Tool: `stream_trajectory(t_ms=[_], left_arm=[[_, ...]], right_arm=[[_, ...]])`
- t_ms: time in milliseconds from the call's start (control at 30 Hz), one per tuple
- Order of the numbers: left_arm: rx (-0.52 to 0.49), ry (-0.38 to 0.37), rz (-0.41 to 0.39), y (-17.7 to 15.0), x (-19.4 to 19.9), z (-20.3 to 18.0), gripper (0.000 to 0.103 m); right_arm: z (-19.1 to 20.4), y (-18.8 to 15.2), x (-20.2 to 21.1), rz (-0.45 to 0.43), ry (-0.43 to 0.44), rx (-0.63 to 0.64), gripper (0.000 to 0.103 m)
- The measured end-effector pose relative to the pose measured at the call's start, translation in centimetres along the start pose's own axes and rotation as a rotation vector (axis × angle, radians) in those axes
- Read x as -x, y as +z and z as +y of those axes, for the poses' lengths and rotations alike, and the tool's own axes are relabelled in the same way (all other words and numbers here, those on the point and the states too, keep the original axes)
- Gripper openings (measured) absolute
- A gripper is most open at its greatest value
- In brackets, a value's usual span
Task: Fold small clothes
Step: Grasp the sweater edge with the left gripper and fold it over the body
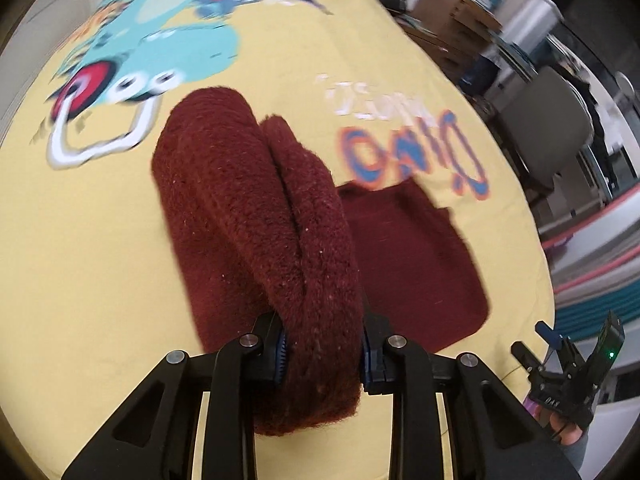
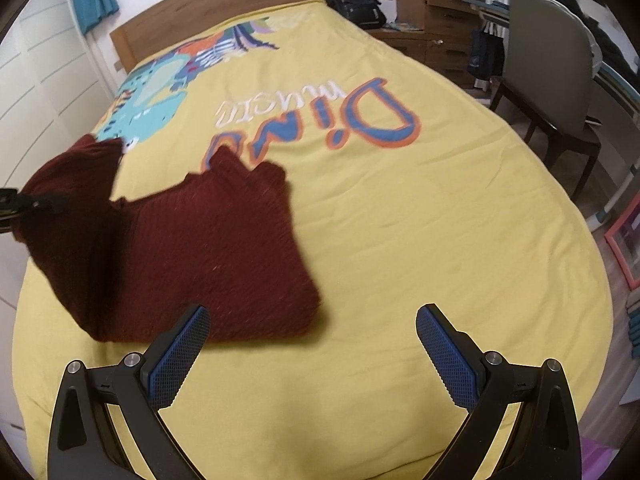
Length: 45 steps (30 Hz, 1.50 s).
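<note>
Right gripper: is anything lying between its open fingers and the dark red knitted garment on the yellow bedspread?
Nothing visible. Only bare yellow bedspread separates the right gripper from the dark red knitted garment, pinched by the left gripper.

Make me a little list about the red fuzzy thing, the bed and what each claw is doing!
garment: dark red fuzzy sweater, partly lifted, the rest lying on the bed
surface: yellow bedspread with a dinosaur print
left claw: shut on a bunched part of the sweater, holding it up
right claw: open, nothing between its pads, above the bedspread near the sweater's edge
nearby: chair beside the bed
</note>
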State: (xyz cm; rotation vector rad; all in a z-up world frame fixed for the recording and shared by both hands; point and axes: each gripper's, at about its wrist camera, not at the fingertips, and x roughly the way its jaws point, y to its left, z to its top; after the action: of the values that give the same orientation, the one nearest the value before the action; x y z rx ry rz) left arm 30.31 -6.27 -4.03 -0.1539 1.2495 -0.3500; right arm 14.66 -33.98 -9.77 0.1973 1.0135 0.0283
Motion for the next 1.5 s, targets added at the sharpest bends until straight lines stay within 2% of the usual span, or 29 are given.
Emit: stream_trajectory(t_ms=[133,267,400,533,600,633,733,800,833,867,933,1200,1367,1500], left_arm=[[-0.078,-0.006,0.028,1.2,-3.9,-6.7,0.023],[-0.164,0.024,0.078,0.6,-8.4,-11.9,0.023],[-0.185,0.089,0.110,-0.3,-12.4,-13.6,0.023],[-0.157,0.136,0.122,-1.2,-14.6,-13.4,0.027],[-0.156,0.143,0.106,-1.4,-14.6,-13.4,0.031],[-0.159,0.146,0.102,-1.5,-14.4,-13.5,0.037],[-0.168,0.149,0.137,-1.3,-14.5,-13.6,0.059],[-0.181,0.173,0.141,-1.2,-14.5,-13.8,0.067],[-0.175,0.174,0.141,-1.1,-14.3,-13.7,0.076],[-0.164,0.162,0.140,-1.1,-13.9,-13.4,0.087],[-0.142,0.135,0.117,-1.0,-12.7,-12.8,0.097],[-0.112,0.075,0.007,0.4,-6.7,-10.9,0.102],[-0.064,0.077,-0.031,0.6,-2.9,-7.2,0.102],[-0.046,0.124,-0.037,-1.0,-1.2,-3.2,0.102]], right_arm=[[-2.4,0.0,0.2,0.011,-0.020,-0.026,0.103],[-4.6,-0.8,-0.1,0.047,-0.029,-0.074,0.103],[-6.2,-1.7,-0.5,0.078,-0.032,-0.096,0.103],[-7.0,-2.6,-0.9,0.102,-0.030,-0.099,0.103],[-7.2,-2.9,-0.9,0.107,-0.027,-0.095,0.103],[-7.2,-3.0,-0.8,0.108,-0.028,-0.090,0.103],[-7.1,-3.1,-0.7,0.108,-0.027,-0.083,0.103],[-6.9,-3.0,-0.5,0.103,-0.024,-0.080,0.103],[-6.8,-3.0,-0.4,0.101,-0.026,-0.079,0.103],[-6.6,-3.0,-0.3,0.100,-0.026,-0.076,0.103],[-6.3,-3.0,-0.2,0.101,-0.026,-0.067,0.103],[-3.9,-2.2,0.5,0.098,-0.020,-0.001,0.103],[-0.7,0.2,1.1,0.073,0.002,0.070,0.103],[2.7,3.3,0.9,0.070,0.022,0.136,0.103]])
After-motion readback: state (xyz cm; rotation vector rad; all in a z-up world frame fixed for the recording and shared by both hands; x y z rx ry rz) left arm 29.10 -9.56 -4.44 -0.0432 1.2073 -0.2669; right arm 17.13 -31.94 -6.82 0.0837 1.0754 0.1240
